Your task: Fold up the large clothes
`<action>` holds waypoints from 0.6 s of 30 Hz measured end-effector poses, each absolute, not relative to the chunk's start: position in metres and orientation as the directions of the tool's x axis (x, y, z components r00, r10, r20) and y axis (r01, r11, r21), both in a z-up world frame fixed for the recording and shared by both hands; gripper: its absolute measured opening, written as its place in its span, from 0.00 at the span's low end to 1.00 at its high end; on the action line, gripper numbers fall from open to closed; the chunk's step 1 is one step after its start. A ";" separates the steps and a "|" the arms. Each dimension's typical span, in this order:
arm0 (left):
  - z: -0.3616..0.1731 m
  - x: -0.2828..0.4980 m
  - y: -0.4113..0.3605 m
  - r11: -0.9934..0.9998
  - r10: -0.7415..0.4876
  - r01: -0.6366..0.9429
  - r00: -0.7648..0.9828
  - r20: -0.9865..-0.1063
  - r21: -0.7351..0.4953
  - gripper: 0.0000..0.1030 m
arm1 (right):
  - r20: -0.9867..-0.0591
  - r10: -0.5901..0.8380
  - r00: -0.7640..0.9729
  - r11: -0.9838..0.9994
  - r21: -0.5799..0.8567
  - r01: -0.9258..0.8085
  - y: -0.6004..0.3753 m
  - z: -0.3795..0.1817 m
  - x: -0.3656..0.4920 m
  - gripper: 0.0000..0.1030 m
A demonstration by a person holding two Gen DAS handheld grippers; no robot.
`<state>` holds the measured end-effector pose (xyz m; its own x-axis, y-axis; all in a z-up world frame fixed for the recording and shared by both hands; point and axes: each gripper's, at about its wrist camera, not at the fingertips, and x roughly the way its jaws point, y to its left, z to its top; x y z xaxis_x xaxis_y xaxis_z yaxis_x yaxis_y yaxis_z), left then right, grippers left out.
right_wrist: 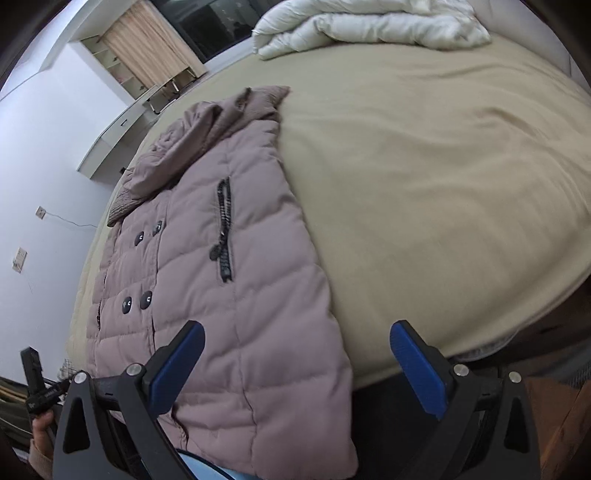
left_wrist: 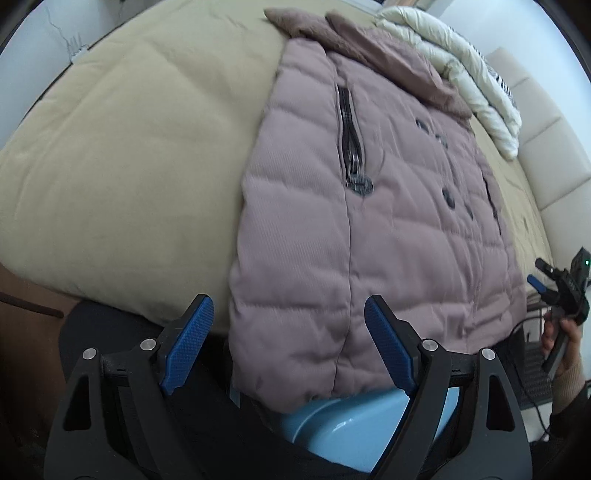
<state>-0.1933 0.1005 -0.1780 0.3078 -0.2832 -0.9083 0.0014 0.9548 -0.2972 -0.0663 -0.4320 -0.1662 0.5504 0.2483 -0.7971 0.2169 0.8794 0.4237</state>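
A mauve quilted jacket lies flat on the beige bed, buttons and a zip pocket facing up. A sleeve with a ribbed cuff lies folded across its collar end. Its hem hangs a little over the near bed edge. My left gripper is open above the hem's left part, pads clear of the cloth. In the right wrist view the jacket runs up the left side of the bed. My right gripper is open over the hem's right corner, holding nothing. It also shows as the right gripper in a hand.
A white duvet is bunched at the far end of the bed, by the cream padded headboard. A light blue smooth object sits below the jacket hem. A white desk and shelves stand by the wall.
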 end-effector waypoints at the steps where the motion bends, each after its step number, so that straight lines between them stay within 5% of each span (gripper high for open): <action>1: -0.184 -0.195 0.098 0.953 -0.290 0.005 0.287 -0.913 -0.301 0.81 | -0.795 0.262 0.547 0.870 0.440 0.223 -0.435 -0.170 -0.068 1.00; 8: -0.215 -0.200 0.104 0.921 -0.366 -0.047 0.232 -0.901 -0.386 0.80 | -0.793 0.334 0.509 0.837 0.498 0.228 -0.443 -0.188 -0.076 1.00; 18: -0.221 -0.190 0.095 0.903 -0.416 -0.013 0.219 -0.883 -0.429 0.59 | -0.797 0.466 0.384 0.812 0.558 0.173 -0.443 -0.203 -0.079 0.86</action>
